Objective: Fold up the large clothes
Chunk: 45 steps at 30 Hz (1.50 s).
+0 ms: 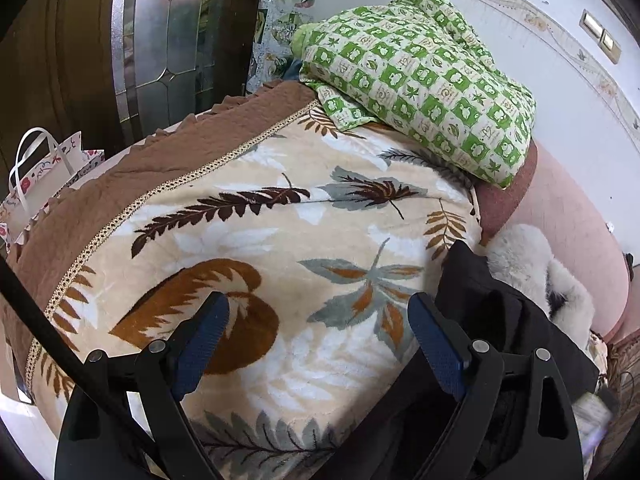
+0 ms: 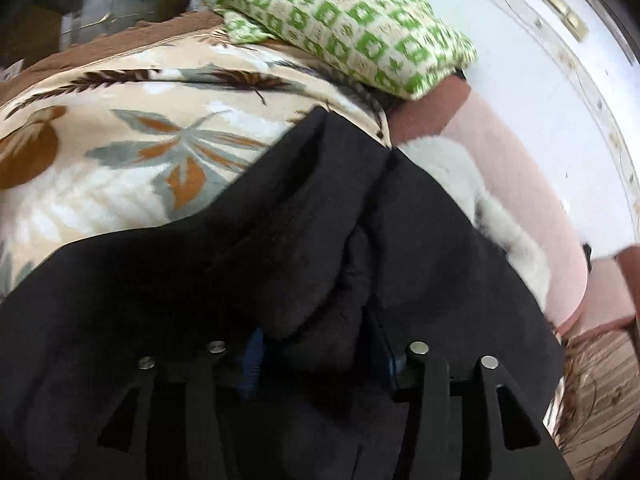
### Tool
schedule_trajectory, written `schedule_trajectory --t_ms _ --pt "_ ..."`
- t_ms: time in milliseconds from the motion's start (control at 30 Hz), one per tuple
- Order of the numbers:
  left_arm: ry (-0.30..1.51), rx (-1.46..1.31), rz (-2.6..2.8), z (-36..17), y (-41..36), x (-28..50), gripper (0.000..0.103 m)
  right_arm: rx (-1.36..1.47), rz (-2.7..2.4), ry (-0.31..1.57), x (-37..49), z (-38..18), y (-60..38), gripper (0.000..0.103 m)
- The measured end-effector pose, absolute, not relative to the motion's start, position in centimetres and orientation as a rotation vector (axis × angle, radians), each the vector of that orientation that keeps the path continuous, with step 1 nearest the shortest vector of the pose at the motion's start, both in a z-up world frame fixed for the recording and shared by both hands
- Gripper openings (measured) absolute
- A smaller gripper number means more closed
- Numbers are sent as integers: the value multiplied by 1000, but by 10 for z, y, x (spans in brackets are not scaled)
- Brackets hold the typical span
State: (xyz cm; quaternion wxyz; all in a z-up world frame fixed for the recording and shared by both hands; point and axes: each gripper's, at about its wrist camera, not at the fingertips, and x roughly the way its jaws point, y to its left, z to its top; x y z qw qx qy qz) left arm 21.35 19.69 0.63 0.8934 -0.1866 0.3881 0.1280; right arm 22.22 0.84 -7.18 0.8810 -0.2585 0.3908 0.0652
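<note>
The left gripper (image 1: 318, 328) is matte black plastic, with two flat angular arms that have triangular cut-outs. Each finger carries a dark blue pad (image 1: 438, 344) with a fine knurled texture. Round silver screws (image 1: 479, 346) sit at the joints, two on each side. A thin black rod (image 1: 60, 344) runs towards 10 o'clock. The right gripper (image 2: 320, 354) has the same build (blue pads mostly hidden), with silver screws (image 2: 418, 347) at 12 o'clock of each arm.
</note>
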Motion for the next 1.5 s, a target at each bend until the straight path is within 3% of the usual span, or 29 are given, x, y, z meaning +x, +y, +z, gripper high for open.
schedule_trajectory --t_ms 133,267,300,333,400,567,800,1000,1067,1200,1233,1500 --pt "809 -399 264 6 197 213 91 -338 183 732 188 -27 -32 70" --pt "817 -366 269 4 191 214 91 -235 110 712 187 -12 -75 70" --pt "817 -356 272 4 188 213 91 -225 88 723 192 -13 -81 63" --pt "816 -349 273 4 185 214 91 -218 65 739 201 -16 -87 42" --pt "810 -329 275 4 181 214 91 -162 60 786 221 -22 -95 28" --pt "820 -311 279 2 179 217 91 19 173 889 273 -46 -84 28" --pt "829 -320 307 -2 185 222 91 -79 133 989 337 -88 -38 33" --pt "838 -286 276 -6 174 224 91 -131 112 928 325 -84 -38 33" --pt "834 -277 242 -8 171 225 91 -70 136 931 313 -64 -50 37" --pt "867 -242 201 -10 164 227 91 13 154 849 257 -21 -92 73" --pt "875 -237 185 -11 163 227 91 14 148 840 244 -15 -103 78" --pt "955 -276 17 -27 165 217 91 170 -142 890 107 -13 -278 81"
